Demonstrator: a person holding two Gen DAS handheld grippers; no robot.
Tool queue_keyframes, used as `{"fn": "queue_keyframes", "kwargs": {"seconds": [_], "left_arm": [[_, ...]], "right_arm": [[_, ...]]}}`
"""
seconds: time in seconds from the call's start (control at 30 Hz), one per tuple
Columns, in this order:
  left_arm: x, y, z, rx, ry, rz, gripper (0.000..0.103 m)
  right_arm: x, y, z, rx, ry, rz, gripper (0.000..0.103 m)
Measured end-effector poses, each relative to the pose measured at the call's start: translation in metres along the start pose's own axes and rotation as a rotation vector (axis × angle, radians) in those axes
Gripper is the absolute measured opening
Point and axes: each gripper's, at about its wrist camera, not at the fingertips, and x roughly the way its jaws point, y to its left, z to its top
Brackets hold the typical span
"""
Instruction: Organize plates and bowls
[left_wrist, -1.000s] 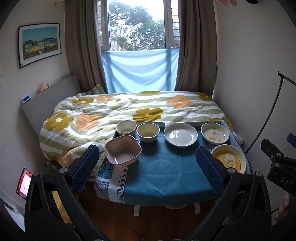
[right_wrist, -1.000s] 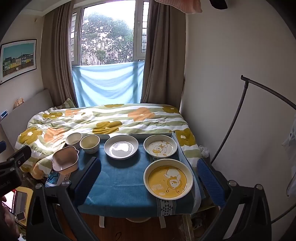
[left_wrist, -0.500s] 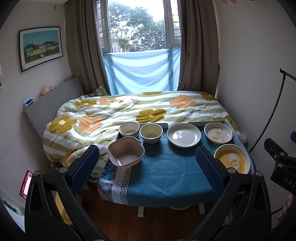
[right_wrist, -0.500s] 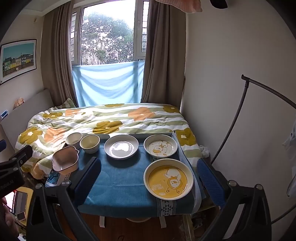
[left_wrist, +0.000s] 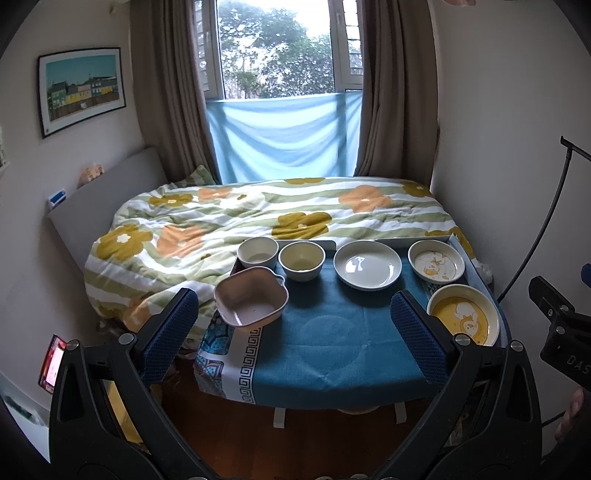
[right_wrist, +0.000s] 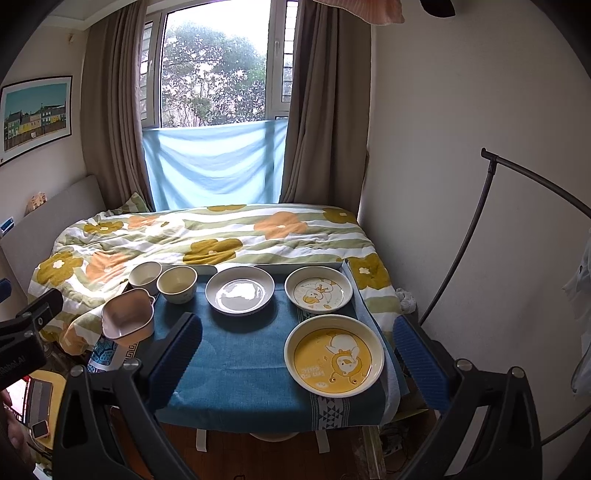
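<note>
On a small table with a blue cloth (left_wrist: 325, 332) stand a pink square bowl (left_wrist: 251, 301) at the left edge, a white bowl (left_wrist: 257, 252), a cream bowl (left_wrist: 301, 260), a plain white plate (left_wrist: 367, 264), a small duck plate (left_wrist: 436, 261) and a yellow duck plate (left_wrist: 463, 315). My left gripper (left_wrist: 295, 332) hangs open in front of the table, nothing between its fingers. My right gripper (right_wrist: 299, 362) is open too, short of the table, with the yellow duck plate (right_wrist: 334, 360) showing between its fingers. The same dishes appear in the right wrist view, the pink bowl (right_wrist: 127, 319) overhanging the corner.
A bed with a flowered duvet (left_wrist: 258, 218) runs behind the table up to the window. A wall is close on the right, with a black curved stand (right_wrist: 491, 229) beside it. A low yellow stool with a phone (right_wrist: 38, 406) sits at the lower left. Wooden floor lies below.
The left wrist view has drifted slightly left and back, so the table sits a little further right. The right wrist view barely shifts. No dish has moved.
</note>
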Motion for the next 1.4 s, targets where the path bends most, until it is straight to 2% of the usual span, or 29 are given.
{"fn": "queue_keyframes", "kwargs": {"seconds": [1.4], "left_arm": [[0.0049, -0.0049, 0.001, 0.007, 0.004, -0.018, 0.103]], "right_arm": [[0.0068, 0.002, -0.0031, 0.011, 0.017, -0.01, 0.103]]}}
